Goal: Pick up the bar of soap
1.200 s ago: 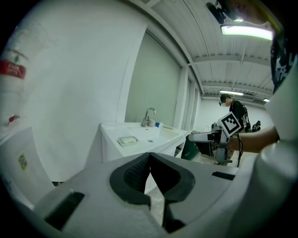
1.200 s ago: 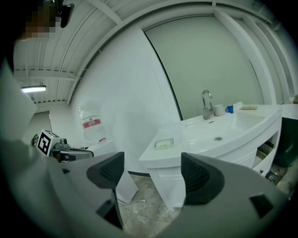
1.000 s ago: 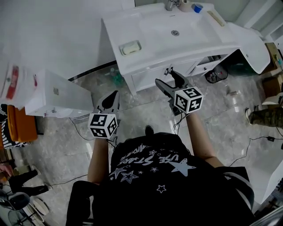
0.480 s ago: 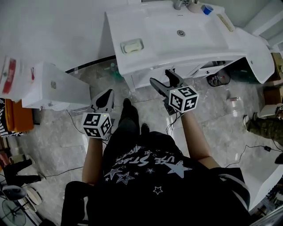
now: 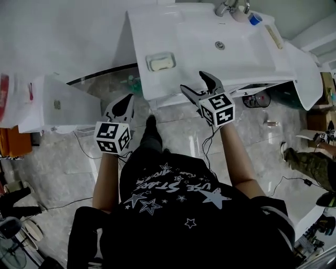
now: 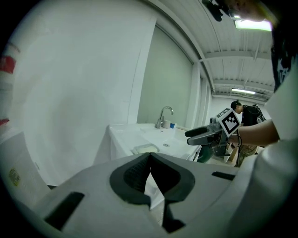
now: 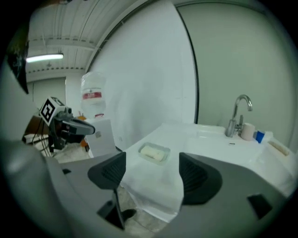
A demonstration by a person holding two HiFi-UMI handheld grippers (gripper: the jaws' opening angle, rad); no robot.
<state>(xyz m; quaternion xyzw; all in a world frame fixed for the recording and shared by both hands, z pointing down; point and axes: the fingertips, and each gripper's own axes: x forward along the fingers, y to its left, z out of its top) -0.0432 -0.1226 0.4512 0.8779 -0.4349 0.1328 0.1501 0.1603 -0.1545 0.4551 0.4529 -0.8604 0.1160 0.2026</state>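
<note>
A pale bar of soap (image 5: 161,63) lies in a clear dish on the left end of the white sink counter (image 5: 197,58). My right gripper (image 5: 194,81) is open at the counter's front edge, to the right of the dish and short of it. In the right gripper view the soap (image 7: 153,152) shows between the spread jaws, some way ahead. My left gripper (image 5: 125,103) is shut and empty, over the floor to the left of and below the counter's corner. In the left gripper view the soap (image 6: 145,148) lies just beyond the closed jaws (image 6: 150,157).
A chrome faucet (image 5: 226,7), a blue-capped item (image 5: 255,19) and the basin drain (image 5: 219,45) are at the counter's back right. A white cabinet (image 5: 55,105) stands at the left. Cables lie on the marble floor (image 5: 268,142). Another person's legs (image 5: 312,163) are at the right edge.
Both grippers and the person have moved closer to the sink. The right gripper now reaches the counter's front edge. Neither gripper has changed its state.
</note>
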